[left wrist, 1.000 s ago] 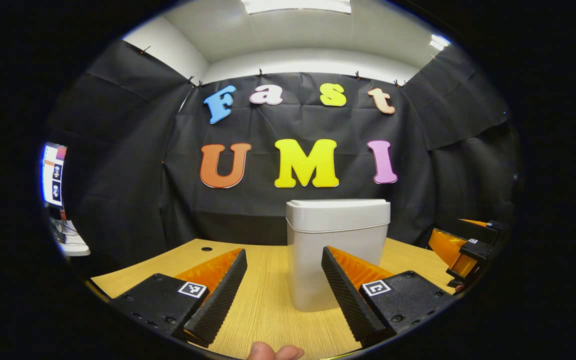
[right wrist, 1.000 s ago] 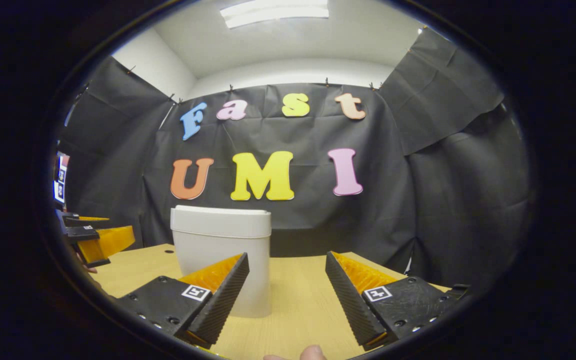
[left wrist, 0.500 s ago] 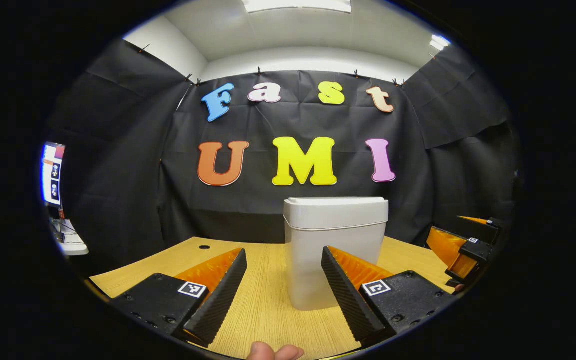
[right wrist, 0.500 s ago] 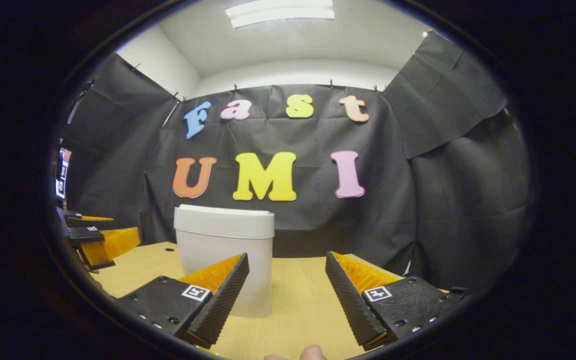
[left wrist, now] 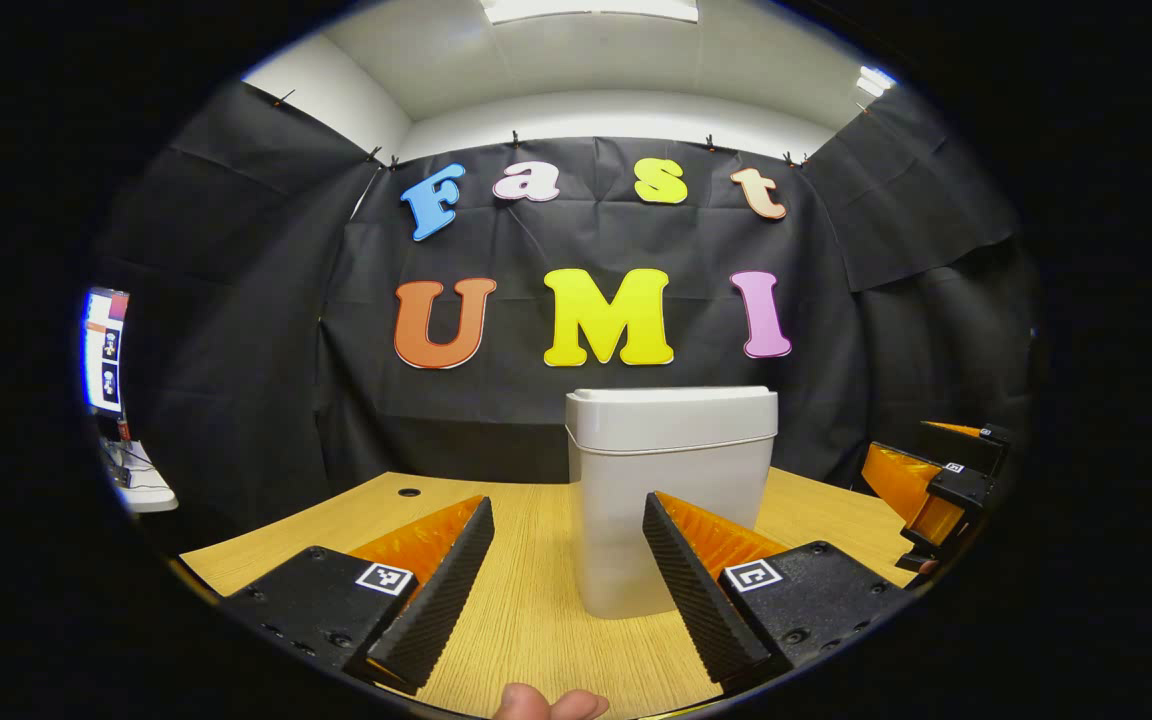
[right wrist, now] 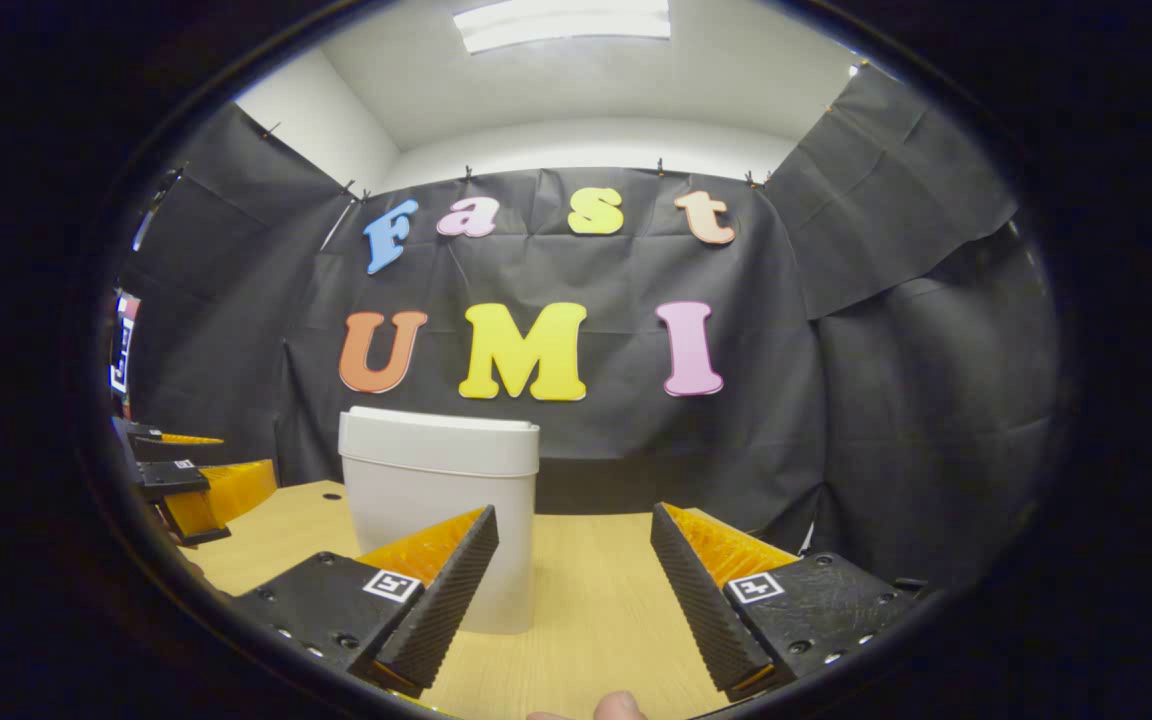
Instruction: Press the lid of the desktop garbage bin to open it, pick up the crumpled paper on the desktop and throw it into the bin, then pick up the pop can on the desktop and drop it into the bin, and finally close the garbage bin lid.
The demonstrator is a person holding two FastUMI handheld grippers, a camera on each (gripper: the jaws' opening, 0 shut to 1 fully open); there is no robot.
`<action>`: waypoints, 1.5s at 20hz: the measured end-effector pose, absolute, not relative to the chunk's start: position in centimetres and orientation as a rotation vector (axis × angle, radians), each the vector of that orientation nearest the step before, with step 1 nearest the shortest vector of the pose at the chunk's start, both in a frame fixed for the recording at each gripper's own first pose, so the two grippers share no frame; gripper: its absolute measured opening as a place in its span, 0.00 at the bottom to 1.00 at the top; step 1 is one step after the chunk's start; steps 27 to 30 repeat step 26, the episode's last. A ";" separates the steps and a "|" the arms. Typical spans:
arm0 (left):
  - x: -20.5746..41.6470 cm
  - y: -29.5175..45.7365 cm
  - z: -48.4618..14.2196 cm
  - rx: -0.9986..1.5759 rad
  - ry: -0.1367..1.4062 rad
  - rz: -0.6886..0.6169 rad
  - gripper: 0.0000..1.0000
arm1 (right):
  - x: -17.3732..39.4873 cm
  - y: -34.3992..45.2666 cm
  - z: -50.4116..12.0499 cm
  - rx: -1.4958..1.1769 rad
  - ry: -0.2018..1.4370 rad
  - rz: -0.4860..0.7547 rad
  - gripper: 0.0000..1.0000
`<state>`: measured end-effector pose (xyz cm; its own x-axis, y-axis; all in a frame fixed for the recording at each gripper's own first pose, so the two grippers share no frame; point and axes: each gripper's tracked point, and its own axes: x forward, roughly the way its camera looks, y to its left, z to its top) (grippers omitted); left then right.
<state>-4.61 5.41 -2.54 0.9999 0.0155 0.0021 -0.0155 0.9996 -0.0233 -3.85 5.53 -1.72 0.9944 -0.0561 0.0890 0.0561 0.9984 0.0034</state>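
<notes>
While the bin stands lid-down just beyond the left tool, both tools, right tool included, gape wide, empty.

A light wood-grain bench runs back to the black cloth wall, with a small dark round hole in its far left part. Past the cloth's left edge a lit screen stands above a white shelf with cables. Small clips pin the cloth's top edge. A ceiling light panel glows overhead on the white ceiling.
</notes>
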 end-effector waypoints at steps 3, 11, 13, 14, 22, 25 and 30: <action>-4.6 5.5 -2.6 -0.025 -0.001 0.019 0.97 | -3.6 5.8 -1.7 -0.003 -0.087 -0.054 0.95; -4.6 6.1 -2.7 -0.022 0.002 0.040 0.97 | -3.3 6.3 -2.6 -0.007 -0.069 -0.050 0.95; -4.7 6.1 -2.5 -0.019 -0.006 0.041 0.97 | -3.2 6.7 -2.7 -0.012 -0.065 -0.044 0.95; -4.7 6.0 -2.4 -0.019 -0.008 0.042 0.97 | -3.3 6.8 -2.8 -0.012 -0.065 -0.042 0.95; -4.6 6.0 -2.4 -0.022 -0.009 0.051 0.97 | -3.1 6.2 -2.7 -0.007 -0.067 -0.056 0.95; -4.7 5.9 -2.5 -0.020 -0.008 0.057 0.97 | -2.9 6.1 -2.8 -0.004 -0.067 -0.051 0.95; -4.7 5.9 -2.5 -0.018 -0.008 0.061 0.97 | -2.8 6.1 -3.0 -0.007 -0.067 -0.047 0.95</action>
